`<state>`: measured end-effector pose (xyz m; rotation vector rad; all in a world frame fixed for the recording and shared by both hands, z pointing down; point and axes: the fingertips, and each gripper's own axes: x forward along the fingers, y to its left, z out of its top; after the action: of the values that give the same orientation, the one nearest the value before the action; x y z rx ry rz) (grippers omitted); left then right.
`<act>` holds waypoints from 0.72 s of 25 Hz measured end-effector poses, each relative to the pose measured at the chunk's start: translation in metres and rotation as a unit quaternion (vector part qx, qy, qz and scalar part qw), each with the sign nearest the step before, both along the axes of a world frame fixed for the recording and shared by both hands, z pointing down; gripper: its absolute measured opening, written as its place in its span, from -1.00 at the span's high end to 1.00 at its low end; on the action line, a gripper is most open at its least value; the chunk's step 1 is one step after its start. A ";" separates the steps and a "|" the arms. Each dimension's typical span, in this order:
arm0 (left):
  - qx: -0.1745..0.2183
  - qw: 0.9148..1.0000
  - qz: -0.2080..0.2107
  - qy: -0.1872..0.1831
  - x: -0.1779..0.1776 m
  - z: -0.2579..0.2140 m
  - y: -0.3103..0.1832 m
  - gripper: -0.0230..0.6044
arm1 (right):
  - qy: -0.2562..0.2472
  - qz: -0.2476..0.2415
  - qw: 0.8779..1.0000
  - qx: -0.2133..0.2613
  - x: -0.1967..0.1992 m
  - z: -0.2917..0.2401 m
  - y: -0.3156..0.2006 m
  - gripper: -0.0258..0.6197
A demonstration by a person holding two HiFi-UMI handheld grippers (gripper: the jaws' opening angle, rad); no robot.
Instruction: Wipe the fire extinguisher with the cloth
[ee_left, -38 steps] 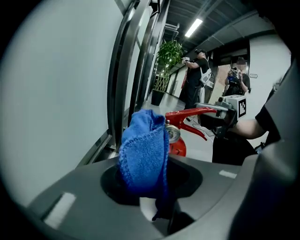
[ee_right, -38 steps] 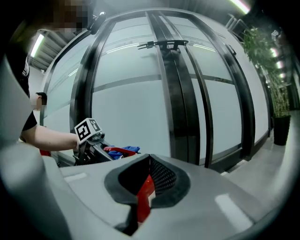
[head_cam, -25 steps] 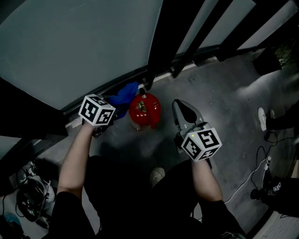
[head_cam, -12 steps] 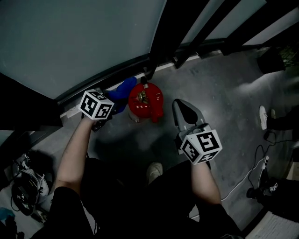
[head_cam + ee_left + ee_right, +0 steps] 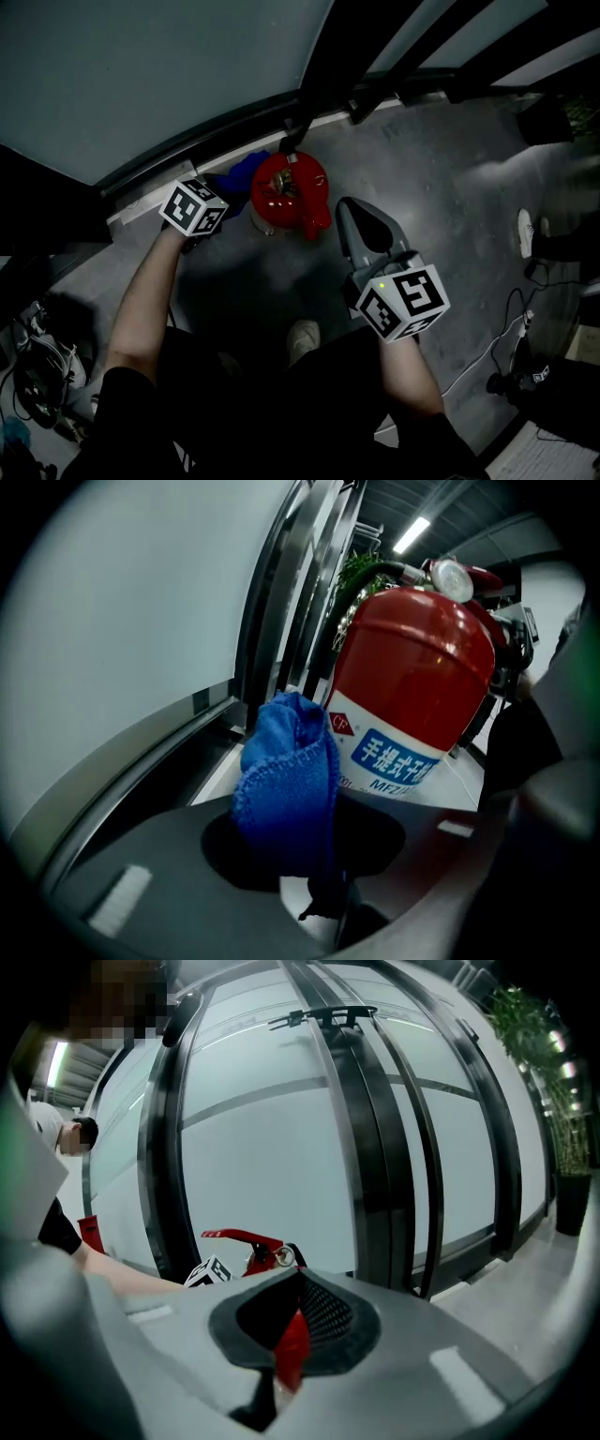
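Note:
A red fire extinguisher (image 5: 286, 192) stands on the grey floor at the foot of a glass wall. A blue cloth (image 5: 242, 173) lies against its left side, and my left gripper (image 5: 202, 230) is shut on it. In the left gripper view the cloth (image 5: 286, 780) bulges out of the shut left gripper (image 5: 309, 846), just in front of the extinguisher (image 5: 412, 686) and its white and blue label. My right gripper (image 5: 349, 211) is shut, just right of the extinguisher's handle, apart from it. In the right gripper view the red handle (image 5: 246, 1238) shows beyond the right gripper (image 5: 291, 1335).
Black window frames (image 5: 323, 66) rise behind the extinguisher. My shoe (image 5: 302, 337) is on the floor below it. Cables and gear (image 5: 37, 375) lie at the left, a white cable (image 5: 487, 356) at the right. Another person's shoe (image 5: 528, 234) is at the right edge.
My right gripper has come a little closer to the extinguisher's right side. The left gripper has stayed at its left side with the cloth.

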<state>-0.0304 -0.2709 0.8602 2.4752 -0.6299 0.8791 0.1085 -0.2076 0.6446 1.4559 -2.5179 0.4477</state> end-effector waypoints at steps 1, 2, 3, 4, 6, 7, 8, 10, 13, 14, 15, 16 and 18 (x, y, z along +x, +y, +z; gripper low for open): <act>0.002 1.000 0.002 -0.006 0.000 0.005 0.000 0.55 | 0.005 0.002 1.000 0.001 0.000 0.001 0.000 0.91; 0.003 1.000 0.005 -0.013 0.000 0.011 0.001 0.55 | 0.007 0.006 1.000 0.001 0.001 0.001 0.000 0.91; 0.005 1.000 0.006 -0.018 0.000 0.017 0.002 0.55 | 0.006 0.010 1.000 -0.001 0.003 0.001 0.000 0.91; 0.006 1.000 0.007 -0.024 0.000 0.023 0.003 0.55 | 0.004 0.014 1.000 -0.004 0.006 0.002 0.001 0.91; 0.003 0.999 0.007 -0.032 -0.001 0.037 0.006 0.55 | -0.001 0.020 1.000 -0.011 0.010 0.002 0.002 0.91; -0.002 0.999 0.006 -0.034 -0.001 0.046 0.007 0.55 | -0.001 0.020 1.000 -0.014 0.011 0.002 0.002 0.91; -0.011 0.999 0.003 -0.037 -0.001 0.056 0.008 0.55 | 0.000 0.020 1.000 -0.015 0.011 0.002 0.003 0.91; -0.033 0.999 -0.007 -0.042 -0.003 0.079 0.010 0.55 | -0.002 0.022 1.000 -0.015 0.013 0.002 0.004 0.91; -0.057 0.997 -0.017 -0.048 -0.003 0.105 0.009 0.56 | -0.009 0.023 1.000 -0.014 0.012 0.000 0.006 0.91; -0.061 0.997 -0.014 -0.050 -0.001 0.109 0.008 0.56 | -0.007 0.020 1.000 -0.014 0.011 0.001 0.007 0.91; -0.065 0.996 -0.012 -0.053 0.000 0.114 0.009 0.56 | -0.004 0.017 1.000 -0.013 0.010 0.001 0.009 0.91; -0.069 0.996 -0.013 -0.061 -0.001 0.120 0.008 0.56 | 0.000 0.014 1.000 -0.012 0.009 0.001 0.010 0.91; -0.081 0.993 -0.026 -0.080 -0.006 0.136 0.010 0.56 | 0.004 0.012 1.000 -0.012 0.011 0.002 0.011 0.91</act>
<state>-0.0369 -0.2606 0.9960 2.2505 -0.6447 1.0713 0.1192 -0.1966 0.6464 1.4774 -2.4822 0.4748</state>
